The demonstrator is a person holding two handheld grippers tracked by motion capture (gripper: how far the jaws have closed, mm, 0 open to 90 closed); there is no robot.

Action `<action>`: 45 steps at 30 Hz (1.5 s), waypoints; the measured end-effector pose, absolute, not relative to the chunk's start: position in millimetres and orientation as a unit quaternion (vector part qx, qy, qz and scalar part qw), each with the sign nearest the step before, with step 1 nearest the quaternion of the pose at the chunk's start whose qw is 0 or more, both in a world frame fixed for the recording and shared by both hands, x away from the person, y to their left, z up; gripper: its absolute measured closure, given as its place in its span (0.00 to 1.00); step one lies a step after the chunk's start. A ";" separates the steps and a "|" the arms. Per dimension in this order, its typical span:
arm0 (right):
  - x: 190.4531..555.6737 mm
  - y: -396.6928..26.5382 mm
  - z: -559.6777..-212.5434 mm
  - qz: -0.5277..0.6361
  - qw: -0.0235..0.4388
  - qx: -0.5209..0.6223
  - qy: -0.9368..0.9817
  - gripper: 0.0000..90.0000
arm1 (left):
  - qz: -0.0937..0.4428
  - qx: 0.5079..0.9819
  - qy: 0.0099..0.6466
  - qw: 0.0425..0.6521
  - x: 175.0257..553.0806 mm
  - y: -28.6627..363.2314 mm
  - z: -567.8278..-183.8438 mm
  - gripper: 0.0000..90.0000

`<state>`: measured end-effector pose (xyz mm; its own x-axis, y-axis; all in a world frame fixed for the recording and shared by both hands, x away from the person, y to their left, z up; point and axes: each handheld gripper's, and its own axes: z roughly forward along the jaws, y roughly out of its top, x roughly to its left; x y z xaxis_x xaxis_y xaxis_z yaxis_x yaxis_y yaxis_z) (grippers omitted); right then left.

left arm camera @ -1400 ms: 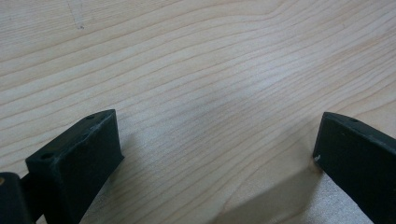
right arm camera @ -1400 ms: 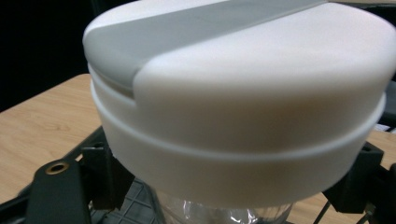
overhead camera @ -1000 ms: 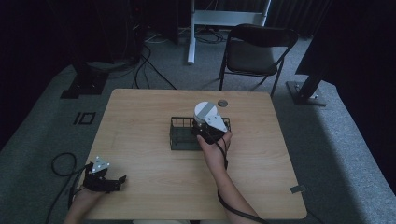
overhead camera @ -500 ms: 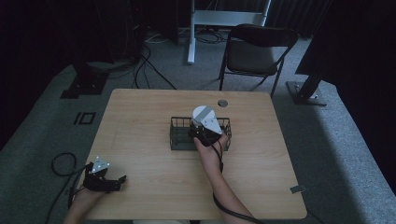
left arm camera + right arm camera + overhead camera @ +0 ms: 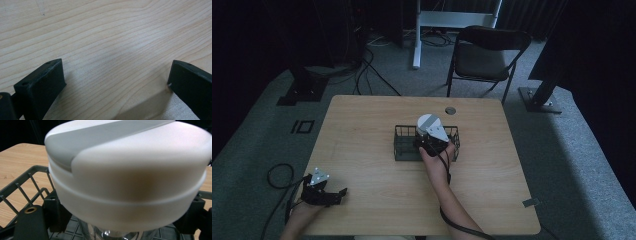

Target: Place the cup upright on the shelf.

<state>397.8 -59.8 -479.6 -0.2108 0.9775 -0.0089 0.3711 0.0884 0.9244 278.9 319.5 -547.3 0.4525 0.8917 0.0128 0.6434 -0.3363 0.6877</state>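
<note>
Right gripper (image 5: 428, 142): jaws clamped on a clear jar (image 5: 110, 233) with white lid (image 5: 428, 122), held over the dark wire basket (image 5: 404, 150) mid-table. Left gripper (image 5: 323, 192): jaws apart, resting at the table (image 5: 362, 120) near corner.

Setting: dim lab or recording studio. Evidence: bare wooden table (image 5: 362, 130) on grey carpet (image 5: 257, 150); black curtains (image 5: 257, 40) around; equipment stand bases (image 5: 539, 97); loose floor cables (image 5: 372, 60); one folding chair (image 5: 484, 55); white desk frame (image 5: 452, 20).
</note>
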 end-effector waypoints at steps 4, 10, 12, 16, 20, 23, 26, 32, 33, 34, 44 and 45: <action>398.4 -59.5 -479.5 0.421 0.349 0.523 0.654 0.20 | 0.199 0.793 0.484 0.313 278.9 319.5 -547.4 0.01; 400.0 -59.7 -480.9 0.415 0.335 0.528 0.660 0.20 | 0.199 0.793 0.484 0.312 278.9 319.5 -547.4 0.01; 399.8 -59.0 -482.0 0.414 0.335 0.529 0.660 0.20 | 0.199 0.793 0.484 0.312 278.9 319.5 -547.3 0.01; 399.3 -59.2 -482.3 0.416 0.333 0.532 0.658 0.20 | 0.199 0.793 0.484 0.312 278.9 319.5 -547.4 0.01; 397.1 -61.4 -484.0 0.425 0.326 0.532 0.656 0.20 | 0.199 0.793 0.484 0.312 278.9 319.5 -547.4 0.01; 395.2 -62.3 -485.6 0.430 0.323 0.532 0.653 0.20 | 0.199 0.793 0.484 0.312 278.9 319.5 -547.4 0.01; 393.8 -63.7 -487.3 0.440 0.323 0.529 0.650 0.19 | 0.199 0.793 0.484 0.312 278.9 319.5 -547.4 0.01; 391.0 -66.1 -491.1 0.452 0.316 0.523 0.650 0.15 | 0.199 0.793 0.484 0.312 278.9 319.5 -547.3 0.01; 390.6 -66.5 -491.6 0.457 0.313 0.522 0.649 0.13 | 0.199 0.793 0.484 0.312 278.9 319.5 -547.4 0.01; 390.0 -66.9 -491.8 0.461 0.312 0.520 0.648 0.13 | 0.199 0.793 0.484 0.312 278.9 319.5 -547.3 0.01; 386.6 -71.4 -491.2 0.460 0.323 0.511 0.650 0.13 | 0.199 0.793 0.484 0.312 278.9 319.5 -547.3 0.01; 386.5 -71.8 -491.7 0.459 0.321 0.509 0.653 0.13 | 0.199 0.793 0.484 0.312 278.9 319.5 -547.3 0.01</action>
